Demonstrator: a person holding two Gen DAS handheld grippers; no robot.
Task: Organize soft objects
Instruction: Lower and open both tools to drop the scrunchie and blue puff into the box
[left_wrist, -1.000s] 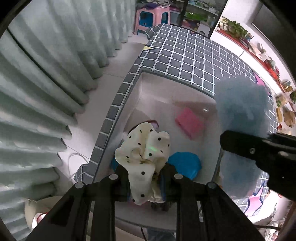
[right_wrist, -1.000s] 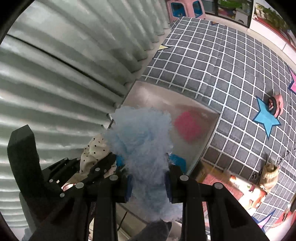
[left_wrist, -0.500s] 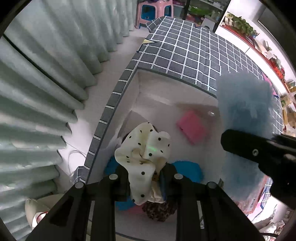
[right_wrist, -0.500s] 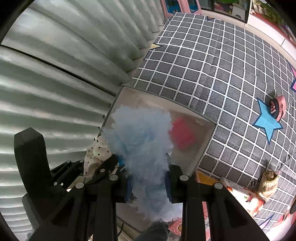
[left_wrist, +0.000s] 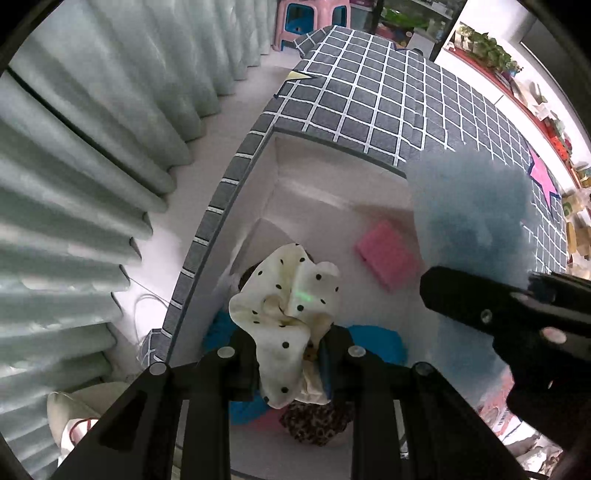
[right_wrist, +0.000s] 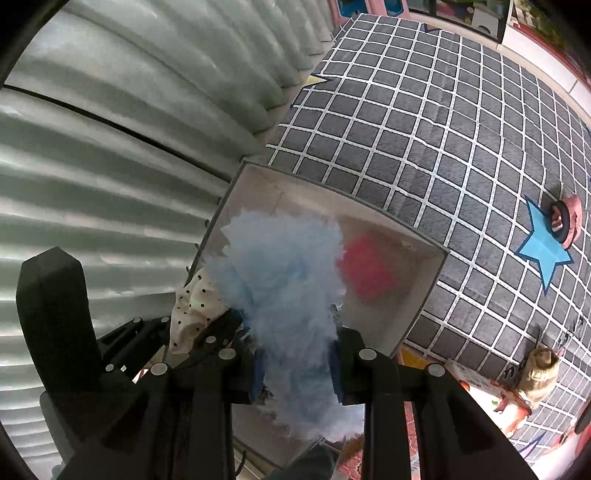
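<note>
My left gripper (left_wrist: 288, 363) is shut on a cream cloth with black dots (left_wrist: 286, 306) and holds it above a white open box (left_wrist: 332, 199). My right gripper (right_wrist: 297, 363) is shut on a fluffy light-blue soft thing (right_wrist: 280, 273), also above the box (right_wrist: 424, 288). In the left wrist view the blue fluff (left_wrist: 469, 214) and the right gripper's black body (left_wrist: 517, 317) hang at the right. Inside the box lie a pink pad (left_wrist: 386, 254), blue cloth (left_wrist: 376, 343) and a leopard-print piece (left_wrist: 314, 424). The dotted cloth also shows in the right wrist view (right_wrist: 192, 310).
The box sits on a grey grid-pattern mat (right_wrist: 443, 122) next to pale green curtains (left_wrist: 74, 147). A blue star (right_wrist: 545, 247) with a pink ring toy (right_wrist: 565, 218) lies on the mat. A pink stool (left_wrist: 310, 18) and shelves stand far back.
Both grippers have risen a little with their loads; the box looks smaller and more of its inside shows under the dotted cloth.
</note>
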